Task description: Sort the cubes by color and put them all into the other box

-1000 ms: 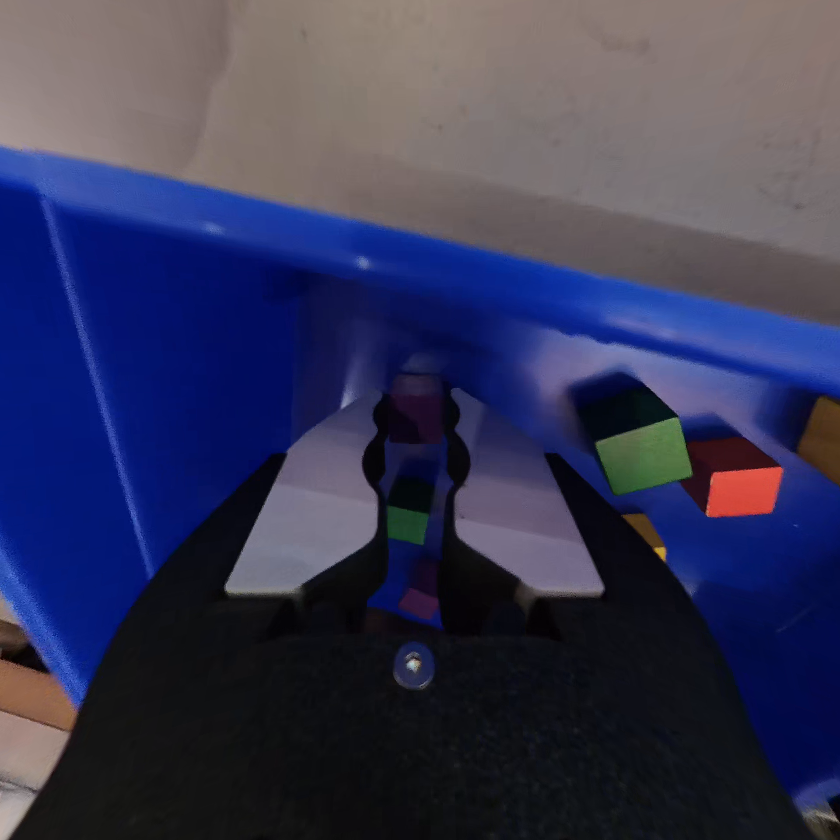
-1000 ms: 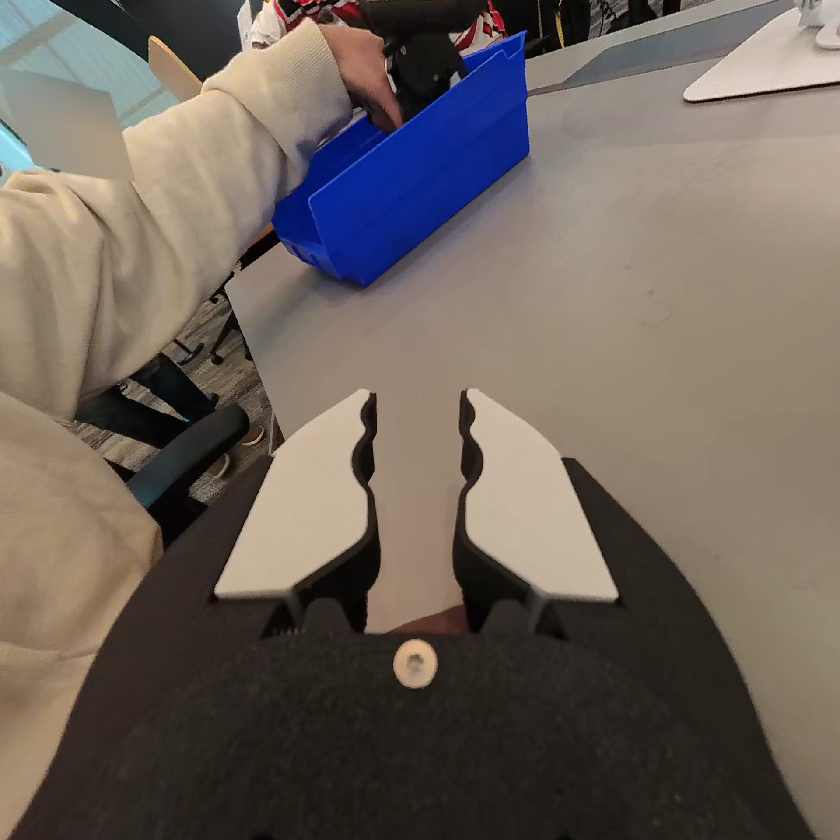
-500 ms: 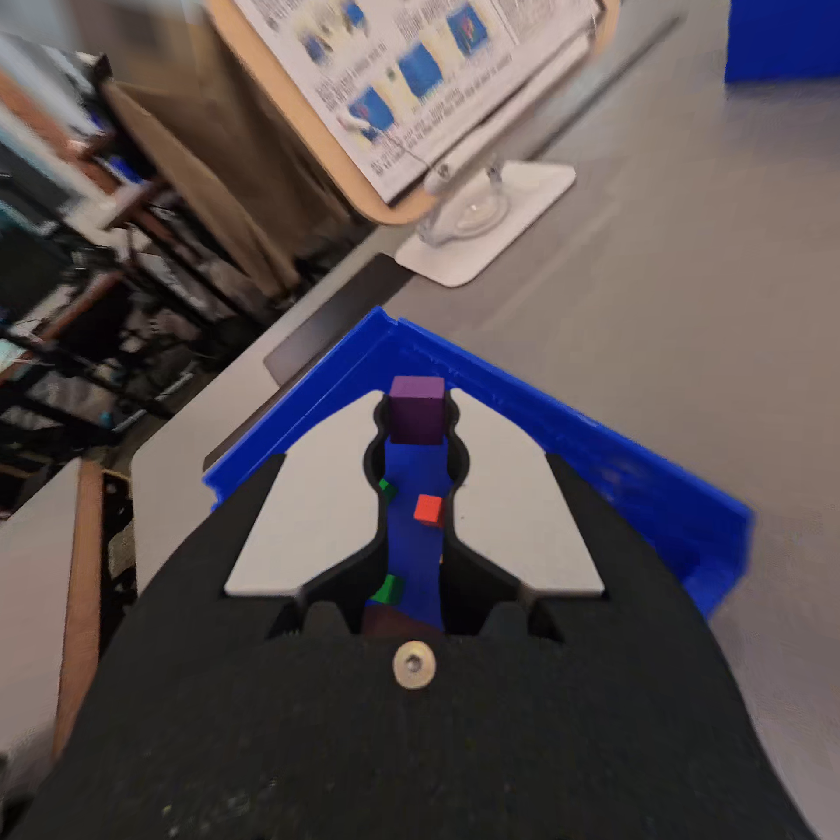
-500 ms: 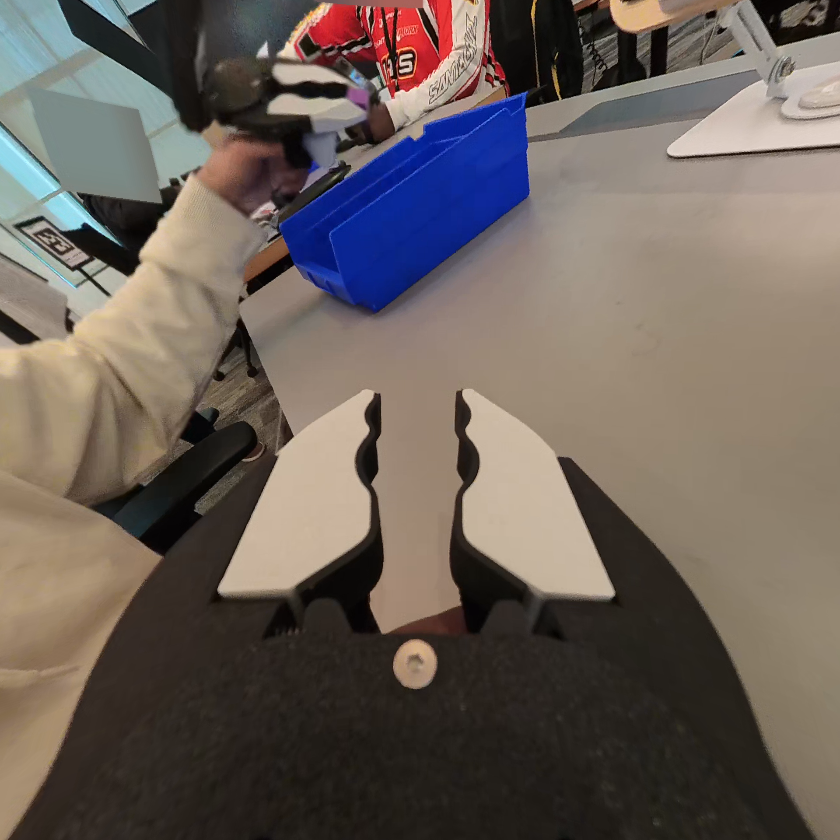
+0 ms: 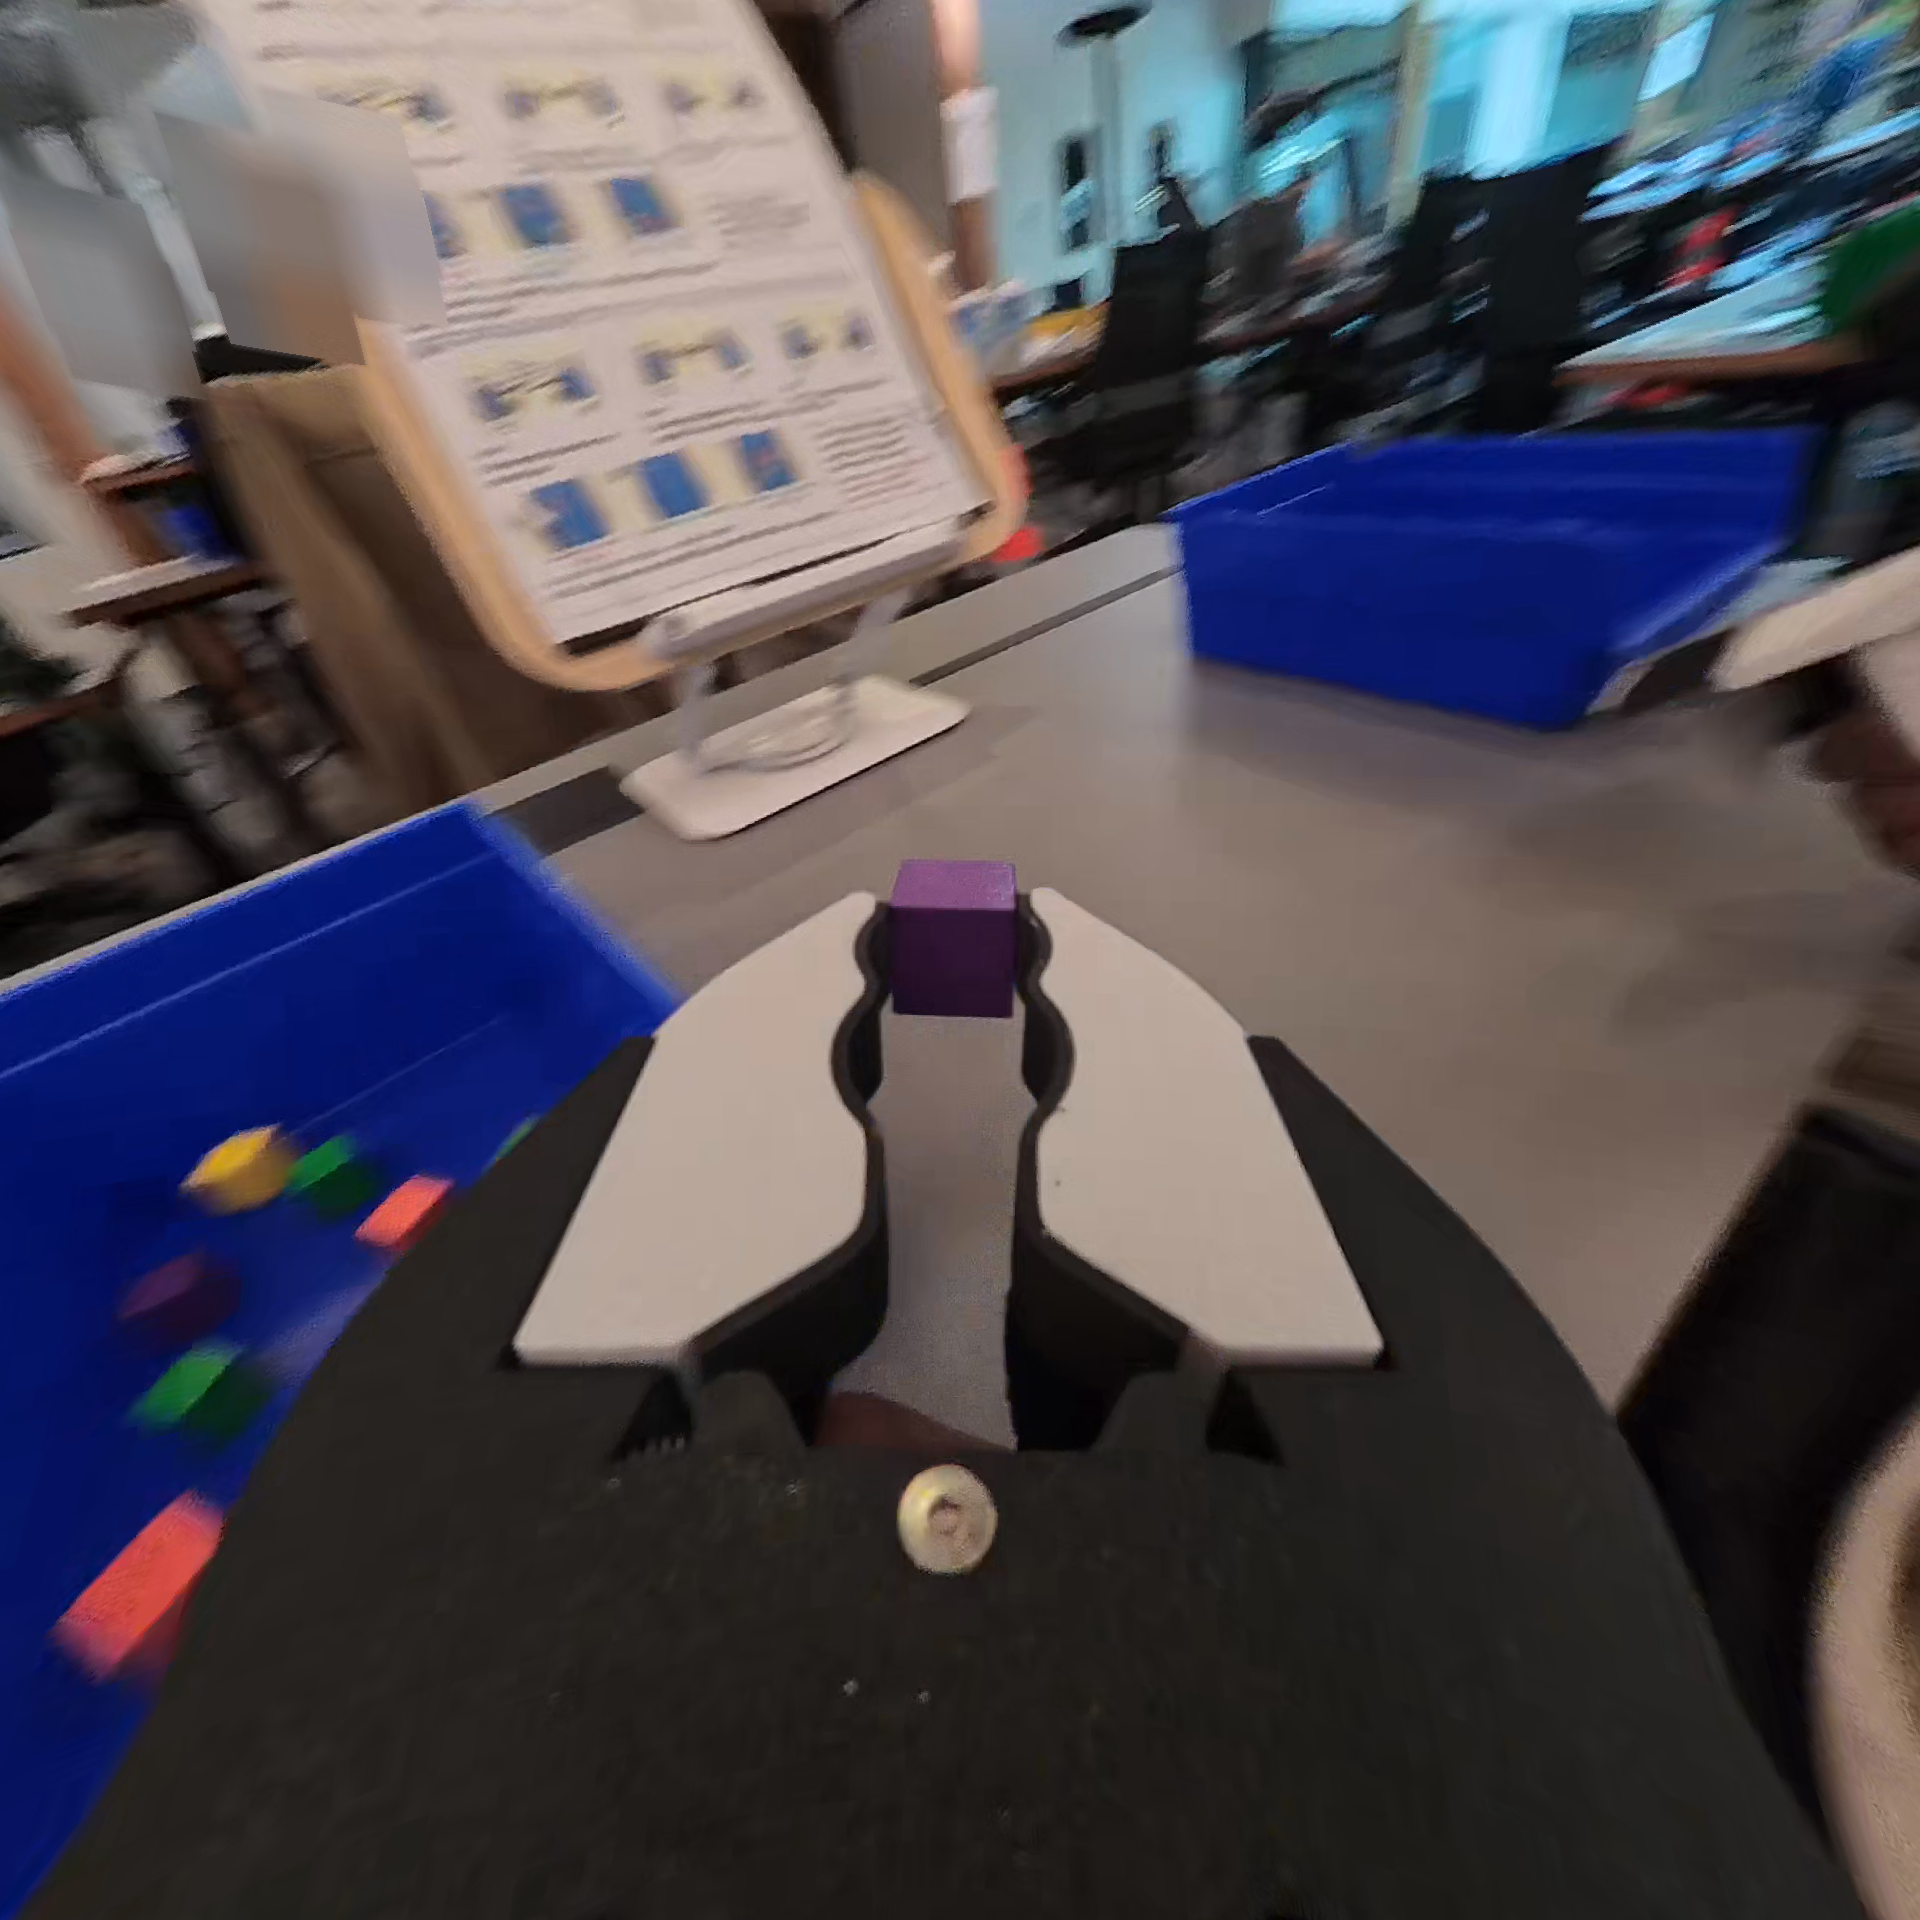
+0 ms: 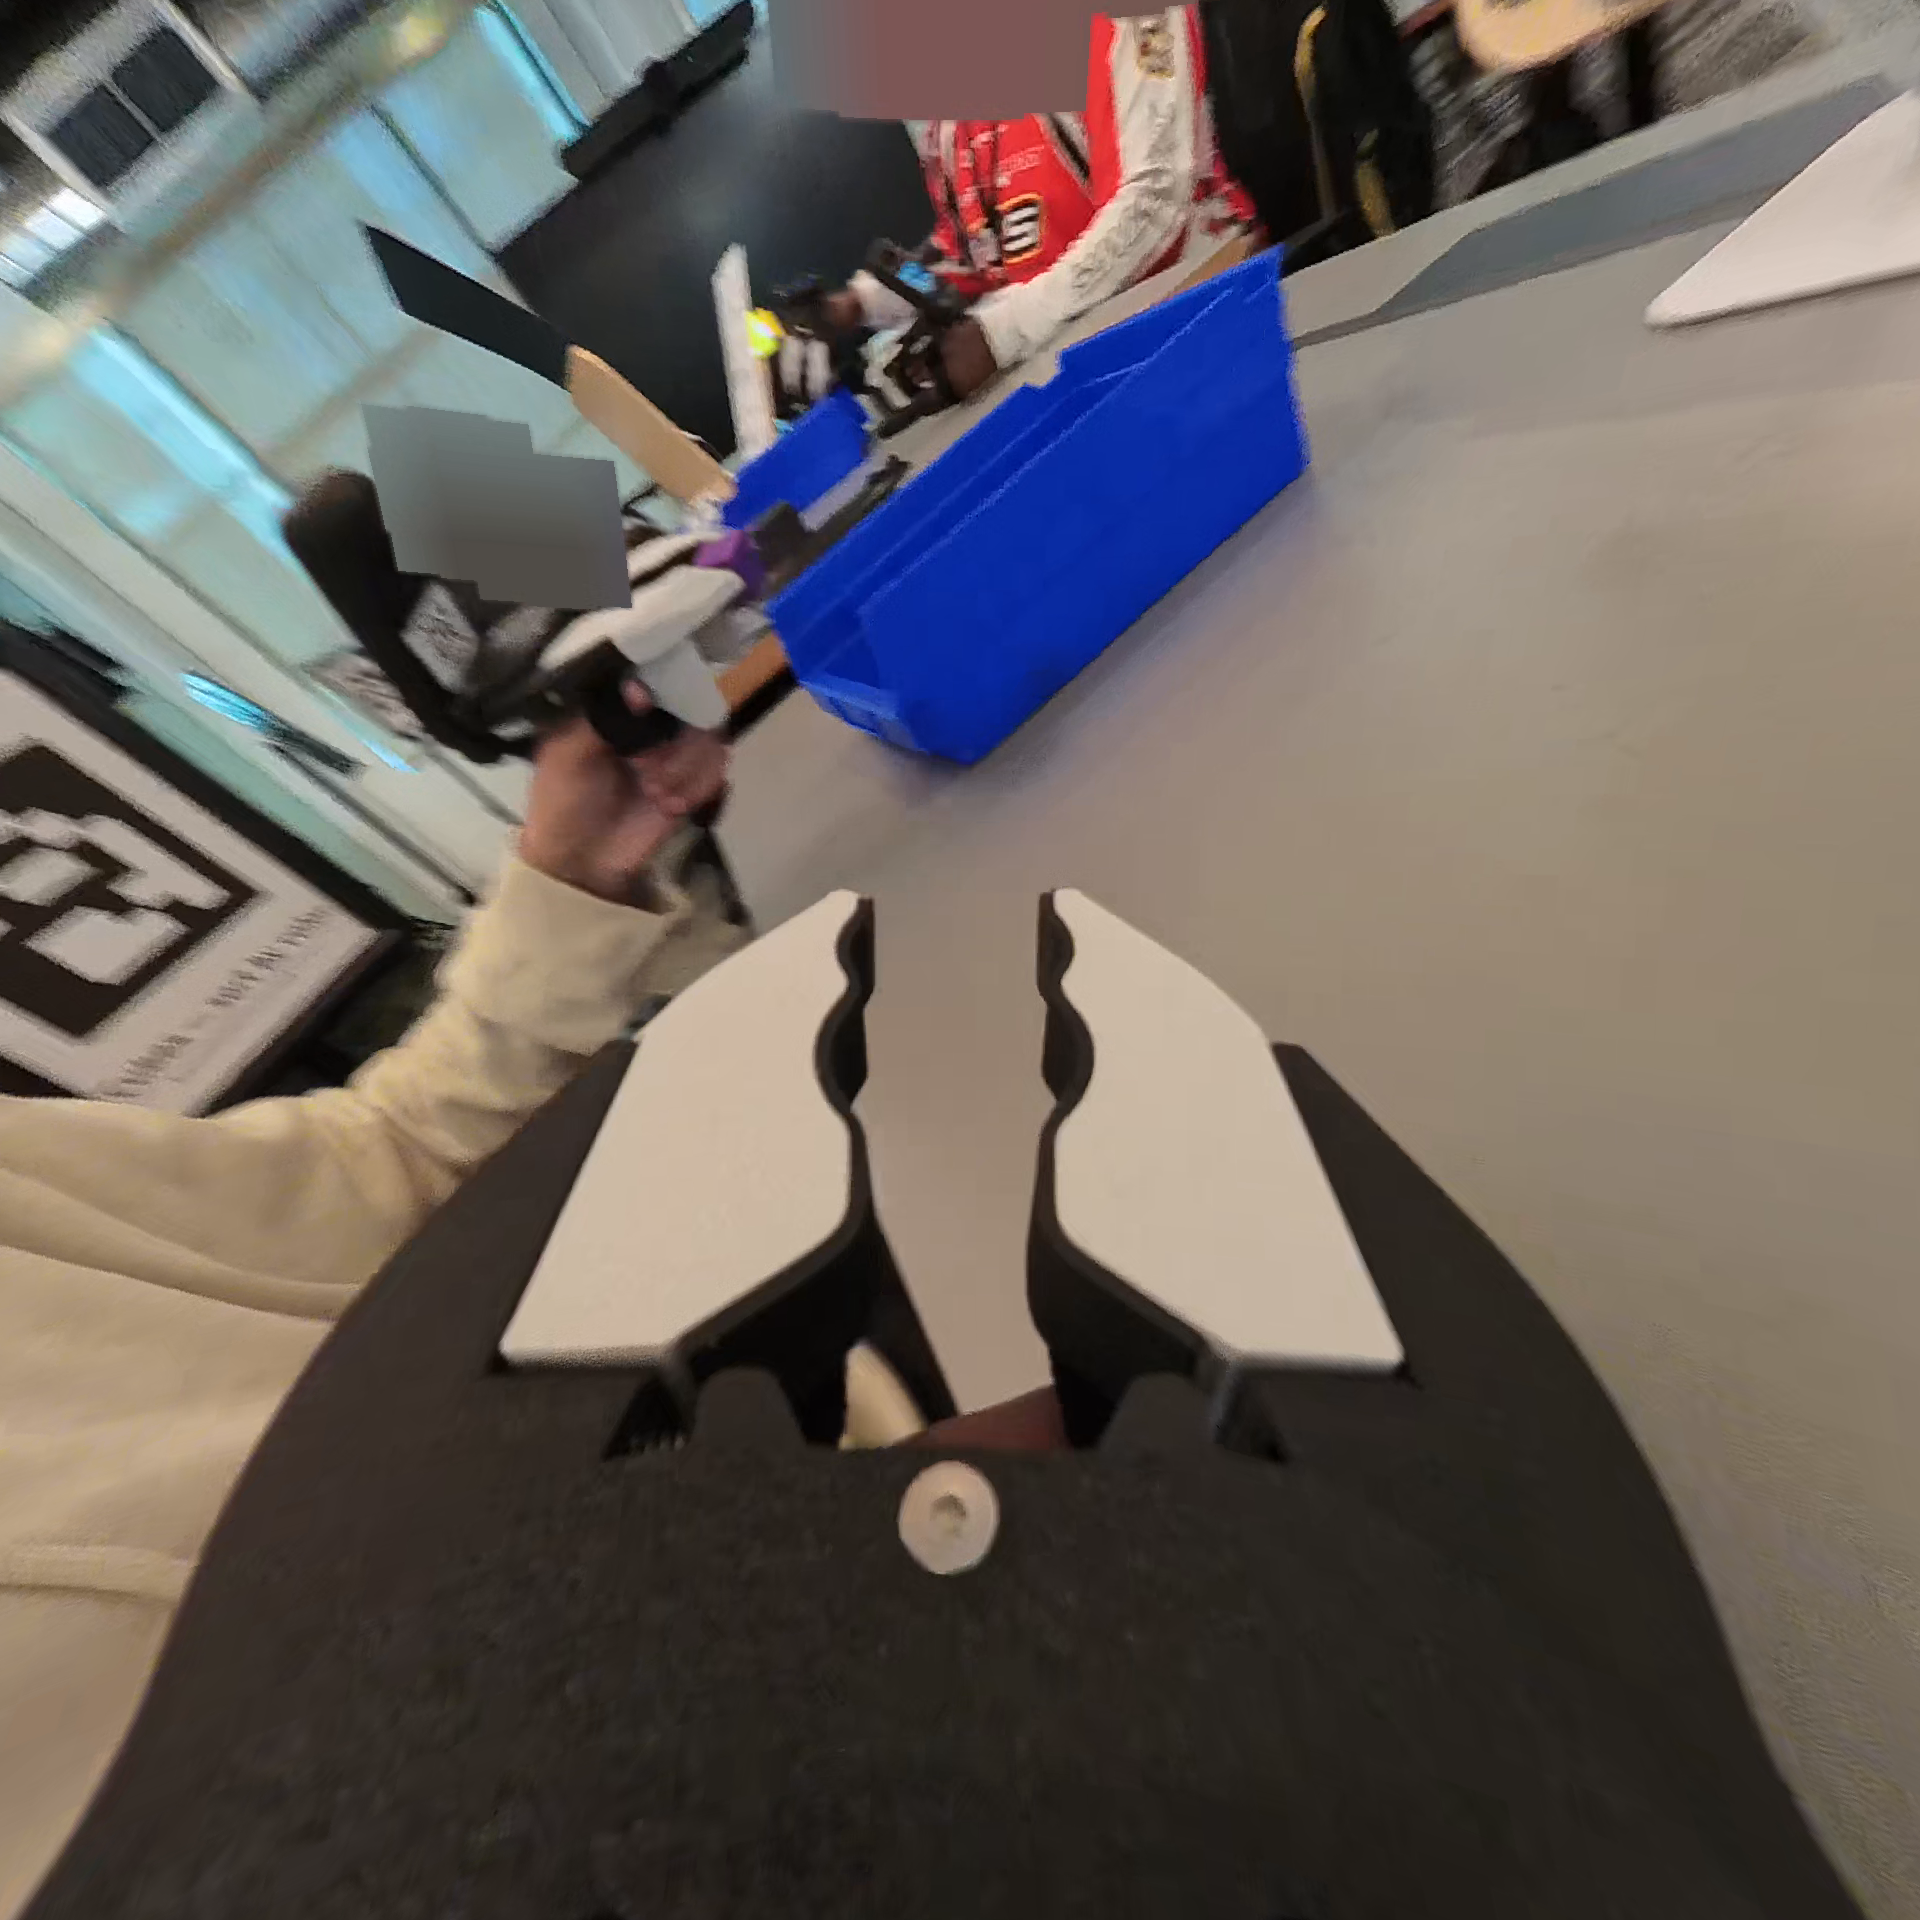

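Note:
My left gripper [image 5: 953, 914] is shut on a purple cube [image 5: 953, 940] and holds it in the air above the grey table [image 5: 1351, 935]. The blue box [image 5: 312, 987] at the left holds several loose cubes, among them a yellow one [image 5: 241, 1164], a green one [image 5: 332, 1169] and a red one [image 5: 403, 1210]. A second blue box [image 5: 1455, 582] stands at the far right of the table. My right gripper [image 6: 954, 925] is open and empty over bare table. The right wrist view shows the left gripper [image 6: 665, 613] with the purple cube [image 6: 724, 551] beside the blue box [image 6: 1039, 561].
A document stand [image 5: 665, 343] with a white base [image 5: 800, 748] stands behind the table's middle. The person's cream sleeve [image 6: 312, 1143] fills the left of the right wrist view. Another person in a red jersey [image 6: 1039, 187] sits beyond the box at a further table. The gap from one gripper's tips to the other's is roughly 25 cm.
My left gripper has lifted the purple cube out of the blue box and swung it out over the table. The right gripper has stayed open, almost in place.

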The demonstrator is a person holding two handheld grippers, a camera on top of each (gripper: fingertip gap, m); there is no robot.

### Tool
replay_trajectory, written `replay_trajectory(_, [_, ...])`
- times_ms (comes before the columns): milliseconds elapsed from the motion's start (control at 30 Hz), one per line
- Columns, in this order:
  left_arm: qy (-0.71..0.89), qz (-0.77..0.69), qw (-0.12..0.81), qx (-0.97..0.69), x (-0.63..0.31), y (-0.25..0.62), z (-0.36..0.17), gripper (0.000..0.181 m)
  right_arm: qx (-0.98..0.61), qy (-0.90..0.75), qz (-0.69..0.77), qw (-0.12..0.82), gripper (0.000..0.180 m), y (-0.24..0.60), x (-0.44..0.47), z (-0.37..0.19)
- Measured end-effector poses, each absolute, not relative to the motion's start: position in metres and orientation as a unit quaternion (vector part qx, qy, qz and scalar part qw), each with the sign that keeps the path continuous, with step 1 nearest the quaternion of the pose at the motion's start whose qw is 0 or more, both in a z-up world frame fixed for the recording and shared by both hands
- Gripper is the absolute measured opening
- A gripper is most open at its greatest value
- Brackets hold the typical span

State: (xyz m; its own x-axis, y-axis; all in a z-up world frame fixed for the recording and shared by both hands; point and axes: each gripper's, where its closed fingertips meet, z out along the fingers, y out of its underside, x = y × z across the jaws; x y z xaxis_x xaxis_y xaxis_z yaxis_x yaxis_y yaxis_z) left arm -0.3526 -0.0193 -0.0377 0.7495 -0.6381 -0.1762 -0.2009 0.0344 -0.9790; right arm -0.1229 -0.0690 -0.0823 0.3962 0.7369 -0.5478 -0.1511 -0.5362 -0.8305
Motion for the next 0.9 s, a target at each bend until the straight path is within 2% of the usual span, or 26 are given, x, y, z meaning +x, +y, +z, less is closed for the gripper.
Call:
replay_trajectory(133, [0.420,-0.279,0.646,-0.574,-0.281,-0.049,-0.030,0.022,-0.666,-0.156,0.654,0.323,0.035,-0.073,-0.143,-0.071])
replay_trajectory(233, [0.492,-0.295,0.634,-0.519,-0.237,-0.058,-0.028,0.022,-0.618,-0.120,0.742,0.231,0.040,-0.069,-0.157,-0.056])
replay_trajectory(367, [0.554,-0.312,0.606,-0.478,-0.190,-0.060,-0.028,0.022,-0.581,-0.106,0.788,0.173,0.043,-0.058,-0.173,-0.037])
replay_trajectory(533, [0.585,-0.307,0.586,-0.470,-0.158,-0.044,-0.039,0.022,-0.586,-0.150,0.780,0.162,0.045,-0.058,-0.187,-0.027])
replay_trajectory(600, [0.582,-0.315,0.587,-0.466,-0.153,-0.042,-0.039,0.022,-0.605,-0.150,0.761,0.182,0.023,-0.050,-0.185,-0.035])
replay_trajectory(700, [0.571,-0.315,0.574,-0.495,-0.149,-0.038,-0.048,0.023,-0.610,-0.138,0.759,0.184,0.023,-0.045,-0.178,-0.042])
replay_trajectory(833, [0.547,-0.329,0.565,-0.523,-0.159,-0.046,-0.047,0.040,-0.608,-0.124,0.759,0.199,0.023,-0.040,-0.166,-0.045])
replay_trajectory(900, [0.513,-0.319,0.577,-0.550,-0.173,-0.046,-0.042,0.041,-0.613,-0.124,0.748,0.221,0.023,-0.039,-0.157,-0.044])
